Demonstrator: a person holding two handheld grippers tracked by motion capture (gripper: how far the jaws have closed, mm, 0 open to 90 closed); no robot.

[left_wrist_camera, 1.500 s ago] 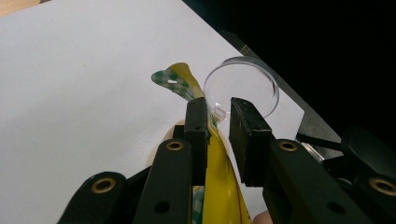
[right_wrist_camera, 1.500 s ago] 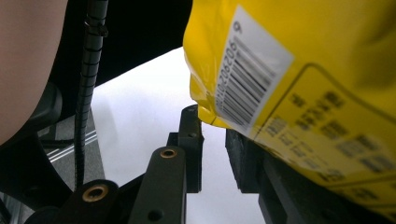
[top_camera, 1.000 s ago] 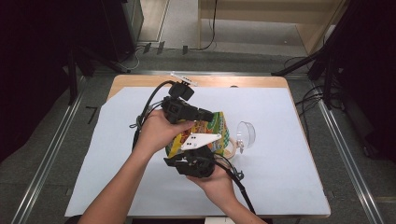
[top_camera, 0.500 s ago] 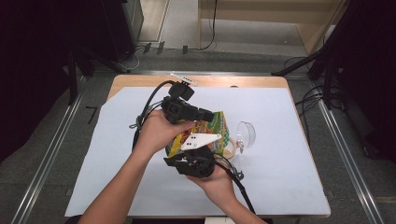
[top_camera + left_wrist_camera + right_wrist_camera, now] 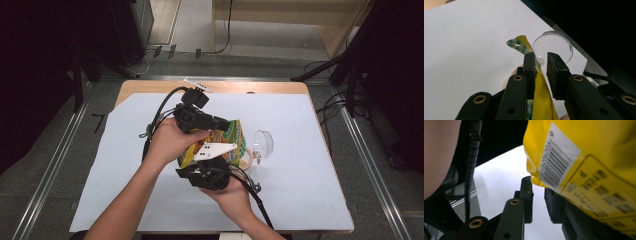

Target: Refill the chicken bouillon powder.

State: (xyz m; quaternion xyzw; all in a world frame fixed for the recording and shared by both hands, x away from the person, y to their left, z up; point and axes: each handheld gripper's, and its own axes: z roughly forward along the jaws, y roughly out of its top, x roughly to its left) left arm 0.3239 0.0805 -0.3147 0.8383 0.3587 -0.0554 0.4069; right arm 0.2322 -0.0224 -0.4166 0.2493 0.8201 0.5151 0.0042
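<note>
A yellow snack bag [image 5: 227, 137] with a green checked top is held up over the white sheet between my two grippers. My left gripper [image 5: 224, 123] comes in from the left. Its jaws [image 5: 540, 58] pinch the bag's upper edge [image 5: 541, 100]. The seam lies against the left jaw. My right gripper [image 5: 202, 165] is below the bag, with its grey plate on top. Its jaws [image 5: 538, 185] stand a little apart, and the barcode corner of the bag [image 5: 586, 152] rests over the right one. A clear plastic cup [image 5: 263, 143] lies on its side just right of the bag.
A white sheet [image 5: 310, 190] covers most of the wooden table [image 5: 150, 86]. A small white item [image 5: 197, 84] lies at the back edge. A tan curved thing [image 5: 245, 161] sits under the bag's right side. Cables trail from both grippers.
</note>
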